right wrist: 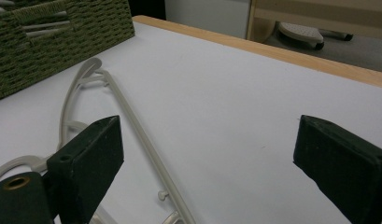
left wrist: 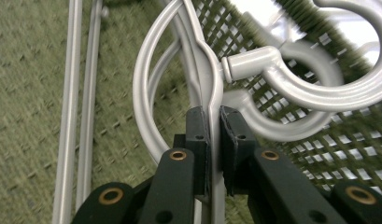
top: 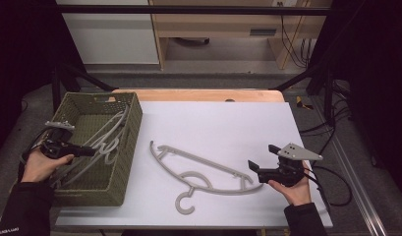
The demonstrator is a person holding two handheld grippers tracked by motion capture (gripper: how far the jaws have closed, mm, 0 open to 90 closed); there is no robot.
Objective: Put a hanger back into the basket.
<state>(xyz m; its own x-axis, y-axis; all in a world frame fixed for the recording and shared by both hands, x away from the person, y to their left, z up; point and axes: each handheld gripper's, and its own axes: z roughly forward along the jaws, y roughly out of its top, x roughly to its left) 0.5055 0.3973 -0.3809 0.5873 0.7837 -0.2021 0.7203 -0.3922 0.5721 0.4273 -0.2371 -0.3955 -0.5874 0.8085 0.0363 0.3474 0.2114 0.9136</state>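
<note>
A wooden shelf unit (top: 223, 24) stood beyond the counter (top: 228, 123), with black cables (top: 336, 123) trailing at right.

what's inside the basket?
Grey hangers lie in the basket; the left tongs are shut on one. Their exact number is unclear where they overlap.

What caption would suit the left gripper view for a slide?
Left gripper pinching a grey plastic hanger inside a green woven basket.
</note>
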